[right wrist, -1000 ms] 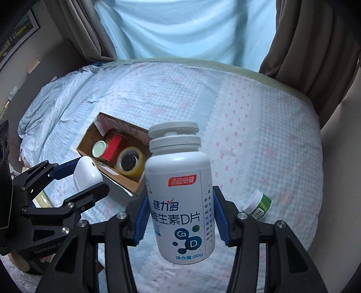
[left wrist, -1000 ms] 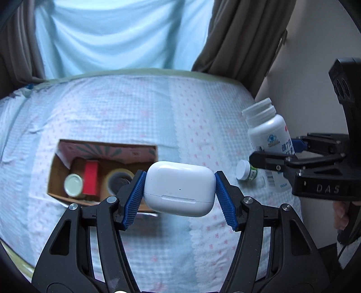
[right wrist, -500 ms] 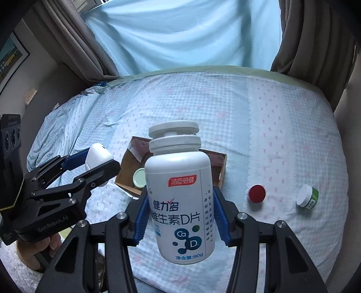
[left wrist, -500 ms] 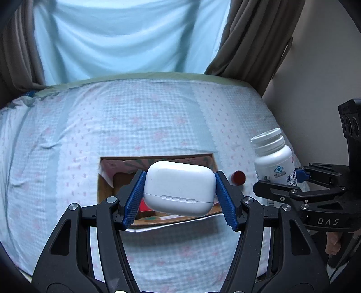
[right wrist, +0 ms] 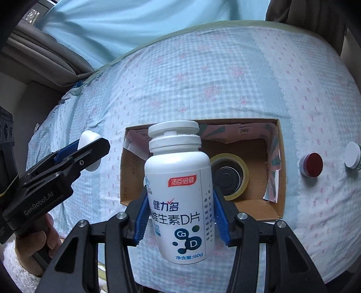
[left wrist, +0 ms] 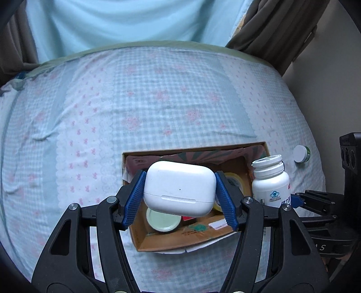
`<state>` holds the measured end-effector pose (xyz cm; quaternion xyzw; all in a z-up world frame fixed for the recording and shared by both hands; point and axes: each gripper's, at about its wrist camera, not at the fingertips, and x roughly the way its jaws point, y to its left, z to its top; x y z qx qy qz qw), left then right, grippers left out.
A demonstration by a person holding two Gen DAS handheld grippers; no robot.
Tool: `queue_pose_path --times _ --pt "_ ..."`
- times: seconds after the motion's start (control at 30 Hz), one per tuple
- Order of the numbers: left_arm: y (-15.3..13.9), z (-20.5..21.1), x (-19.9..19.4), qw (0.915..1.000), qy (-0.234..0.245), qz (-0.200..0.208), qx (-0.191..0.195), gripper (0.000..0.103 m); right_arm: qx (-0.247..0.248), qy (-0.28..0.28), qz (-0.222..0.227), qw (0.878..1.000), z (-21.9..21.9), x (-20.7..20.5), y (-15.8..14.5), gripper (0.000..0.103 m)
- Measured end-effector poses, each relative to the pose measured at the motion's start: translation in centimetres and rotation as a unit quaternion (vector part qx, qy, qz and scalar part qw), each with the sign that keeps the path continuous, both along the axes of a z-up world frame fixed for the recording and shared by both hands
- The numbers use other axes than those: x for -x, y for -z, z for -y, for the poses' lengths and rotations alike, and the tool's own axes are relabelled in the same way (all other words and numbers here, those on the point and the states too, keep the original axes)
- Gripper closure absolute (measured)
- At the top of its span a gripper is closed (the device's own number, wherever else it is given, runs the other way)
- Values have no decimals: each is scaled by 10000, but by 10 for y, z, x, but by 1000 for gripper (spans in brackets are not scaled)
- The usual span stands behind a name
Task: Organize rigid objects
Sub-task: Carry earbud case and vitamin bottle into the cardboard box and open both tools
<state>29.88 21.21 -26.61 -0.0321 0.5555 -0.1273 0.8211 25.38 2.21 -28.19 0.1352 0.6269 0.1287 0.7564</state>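
Right now the white earbud charging case (left wrist: 179,188) sits clamped between the blue pads of the left hand-held gripper (left wrist: 179,196), held in the air over the near part of an open cardboard box (left wrist: 180,244) that lies on the bed (left wrist: 158,101). Beside it, the right hand-held gripper (right wrist: 179,216) is closed on a white vitamin D tablet bottle (right wrist: 180,202), upright, with its white cap on top and Chinese lettering plus "Ca" and "D" marks on the label; it hangs above the left half of the same box. Inside the box, a roll of yellowish clear tape (right wrist: 230,178) lies flat on the floor of the carton, a round pale-green lid (left wrist: 163,219) shows under the earbud case, and a sliver of something red (left wrist: 189,218) lies next to it. To the right of the box, on the checked, pink-flowered bedsheet, a small red-capped jar (right wrist: 311,164) rests apart from the carton, and a small white-capped jar with a green label (right wrist: 353,155) lies just past it. Light blue curtains (left wrist: 135,20) hang behind the bed.
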Motion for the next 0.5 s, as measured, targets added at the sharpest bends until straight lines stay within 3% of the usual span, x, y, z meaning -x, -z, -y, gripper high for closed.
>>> queue_pose_path --times 0.27,0.5 --pt "73 9 -33 9981 95 -583 -197 45 -186 334 -732 9966 -6 -30 69 55" --pt "98 15 -39 9954 376 -769 -421 45 -369 307 -1189 9918 -2 -56 110 55"
